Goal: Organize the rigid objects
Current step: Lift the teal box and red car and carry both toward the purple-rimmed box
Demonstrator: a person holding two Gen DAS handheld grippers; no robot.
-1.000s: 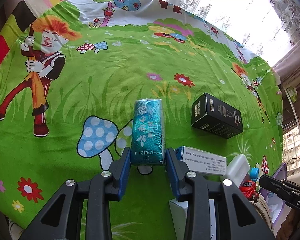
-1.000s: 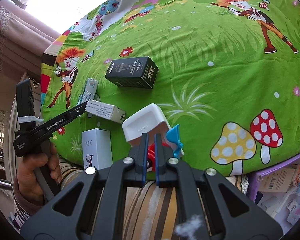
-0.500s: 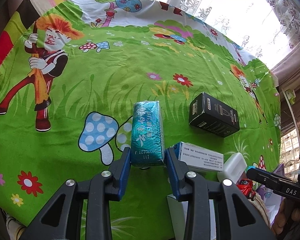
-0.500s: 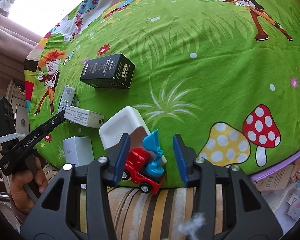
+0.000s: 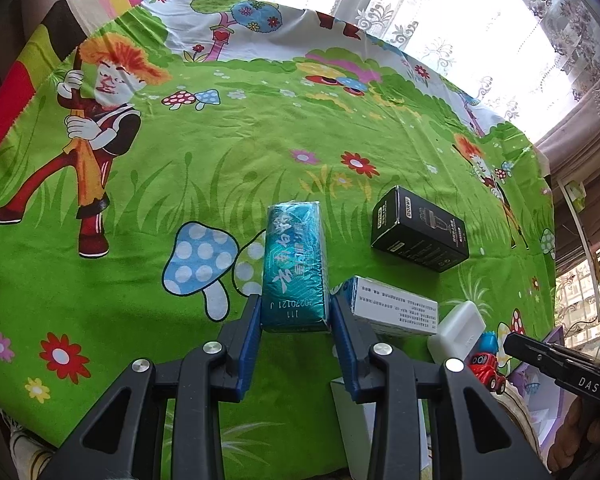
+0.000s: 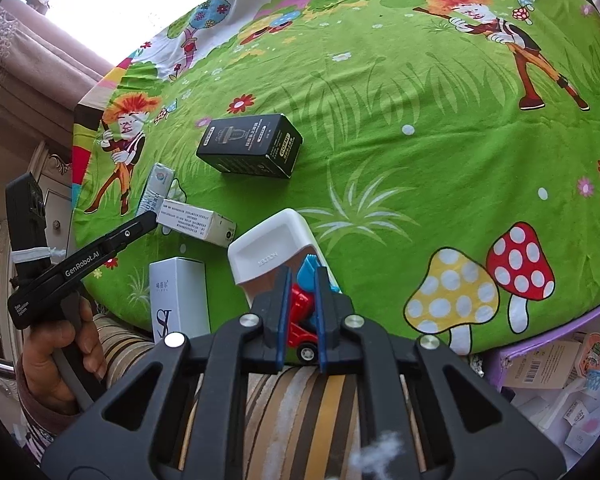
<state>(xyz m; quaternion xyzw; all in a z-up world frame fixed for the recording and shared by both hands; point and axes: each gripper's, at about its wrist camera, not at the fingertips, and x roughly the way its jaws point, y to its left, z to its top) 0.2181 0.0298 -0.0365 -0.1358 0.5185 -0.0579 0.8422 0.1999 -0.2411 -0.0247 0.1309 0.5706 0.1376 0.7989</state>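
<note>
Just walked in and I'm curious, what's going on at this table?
A person is sorting small items on a cartoon tablecloth with two handheld grippers. The left gripper is clamped on a teal packet. The right gripper has just closed on a red toy car at the table's near edge. Several boxes lie nearby.

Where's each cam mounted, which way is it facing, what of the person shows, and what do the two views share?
Left wrist: on the left tool, looking steeply down across the green tablecloth; the tool is clamped on the teal pack; the person's other hand at right.
Right wrist: on the right tool, aimed down at the table's near edge; jaws just closed on the red toy car; left hand and striped lap show.
Shared: black box, white printed box, white case.
</note>
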